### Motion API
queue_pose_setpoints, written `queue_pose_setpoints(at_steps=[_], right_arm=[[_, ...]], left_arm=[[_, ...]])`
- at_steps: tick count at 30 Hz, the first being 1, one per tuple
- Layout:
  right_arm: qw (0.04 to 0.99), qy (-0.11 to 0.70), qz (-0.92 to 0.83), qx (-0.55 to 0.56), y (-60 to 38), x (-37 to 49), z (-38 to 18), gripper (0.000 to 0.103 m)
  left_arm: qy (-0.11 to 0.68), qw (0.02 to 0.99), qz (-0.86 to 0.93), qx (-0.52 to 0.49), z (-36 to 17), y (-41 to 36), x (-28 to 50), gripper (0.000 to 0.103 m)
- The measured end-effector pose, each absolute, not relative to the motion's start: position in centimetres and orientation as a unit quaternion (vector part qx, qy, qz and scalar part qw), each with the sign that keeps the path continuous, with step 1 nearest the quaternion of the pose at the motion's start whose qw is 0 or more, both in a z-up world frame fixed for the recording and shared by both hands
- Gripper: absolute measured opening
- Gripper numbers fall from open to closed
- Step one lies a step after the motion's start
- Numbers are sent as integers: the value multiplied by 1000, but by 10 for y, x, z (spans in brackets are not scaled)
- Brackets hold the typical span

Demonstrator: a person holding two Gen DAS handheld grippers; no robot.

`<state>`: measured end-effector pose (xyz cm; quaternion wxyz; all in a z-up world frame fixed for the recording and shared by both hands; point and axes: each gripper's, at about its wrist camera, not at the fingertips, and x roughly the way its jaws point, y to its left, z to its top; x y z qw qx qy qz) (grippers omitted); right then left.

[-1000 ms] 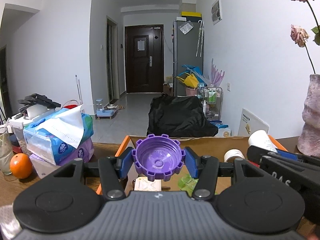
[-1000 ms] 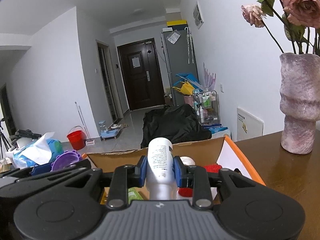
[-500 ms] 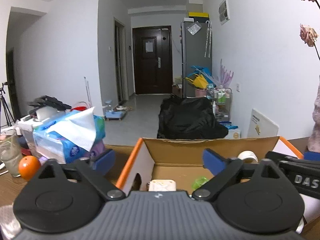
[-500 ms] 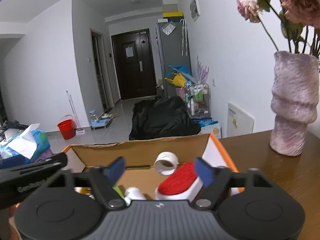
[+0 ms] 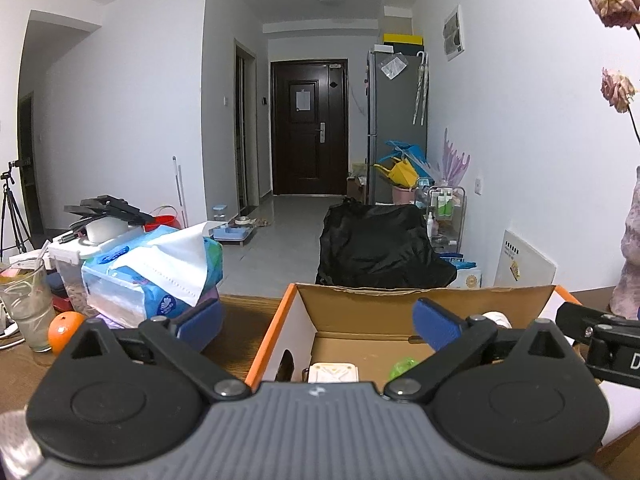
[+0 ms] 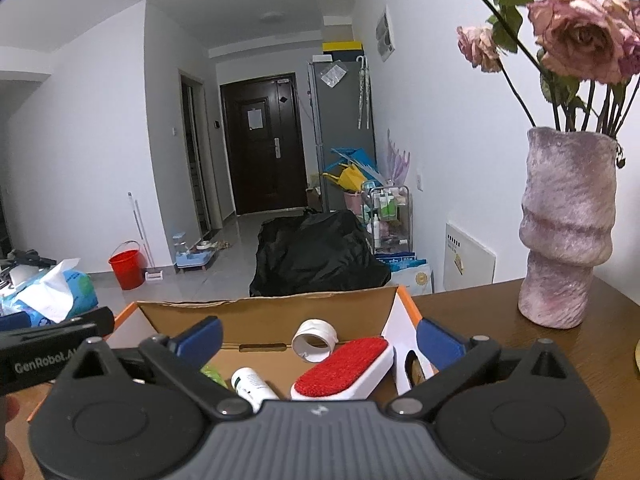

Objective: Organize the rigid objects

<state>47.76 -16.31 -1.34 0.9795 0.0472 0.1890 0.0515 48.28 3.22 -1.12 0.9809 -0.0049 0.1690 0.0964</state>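
An open cardboard box (image 5: 424, 300) with orange-edged flaps sits on the wooden table; it also shows in the right wrist view (image 6: 264, 312). Inside lie a white bottle (image 6: 252, 386), a red-and-white lint brush (image 6: 344, 366), a white tape roll (image 6: 314, 340), a green item (image 5: 404, 366) and a cream square piece (image 5: 334, 372). My left gripper (image 5: 318, 326) is open and empty above the box's left side. My right gripper (image 6: 318, 338) is open and empty above the box. The purple cap is not visible.
A tissue pack (image 5: 156, 268), an orange (image 5: 64, 330) and a glass (image 5: 26, 304) stand left of the box. A pink vase with dried roses (image 6: 568, 224) stands to the right. Beyond the table's far edge are a black bag (image 5: 380, 248) and a hallway.
One second ago my left gripper held a purple cap and my right held the white bottle. Both have opened and released them; the bottle now lies in the box. Both grippers have risen slightly.
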Motion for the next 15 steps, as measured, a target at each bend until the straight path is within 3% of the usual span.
queue_pose_setpoints(at_steps=[15], right_arm=[[983, 172, 65, 22, -171, 425, 6, 103]], left_arm=[[174, 981, 79, -25, 8, 40, 435, 103]])
